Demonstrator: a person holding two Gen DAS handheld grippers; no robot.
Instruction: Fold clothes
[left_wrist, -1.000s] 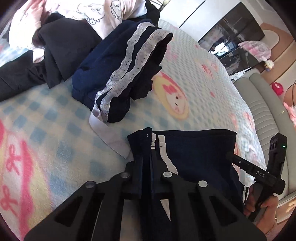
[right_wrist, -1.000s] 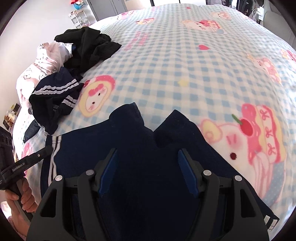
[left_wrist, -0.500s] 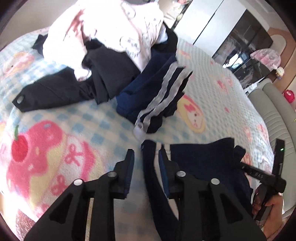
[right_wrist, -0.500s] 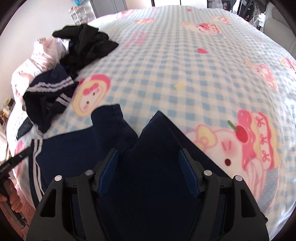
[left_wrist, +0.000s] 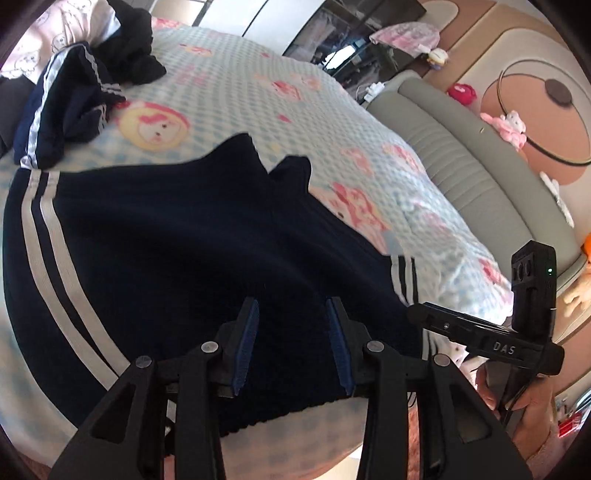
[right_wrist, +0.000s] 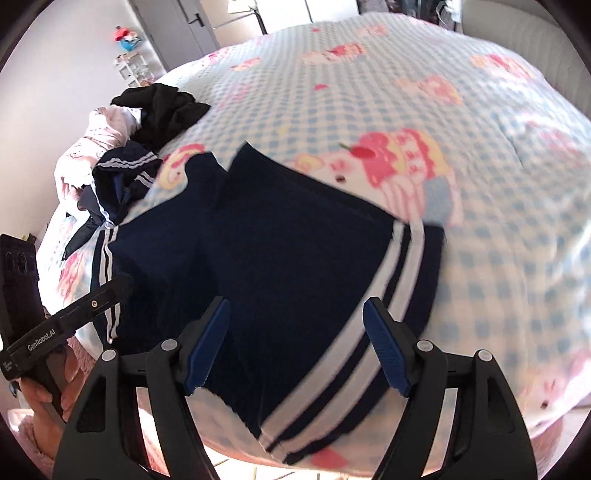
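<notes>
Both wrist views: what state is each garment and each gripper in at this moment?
Navy shorts with white side stripes: spread flat on the checked blanket, held by neither gripper.
Crumpled navy garment with white stripes: bunched, unfolded.
Black garment: heaped, unfolded.
Pale pink printed garment: heaped, unfolded.
Left gripper: jaws opening, nothing pinched.
Right gripper: jaws opening, nothing pinched.

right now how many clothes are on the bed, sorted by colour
navy with white stripes: 2 (spread-out shorts, crumpled navy garment)
black: 1 (black garment)
pink and white print: 1 (pink garment)
total: 4 that can be told apart
</notes>
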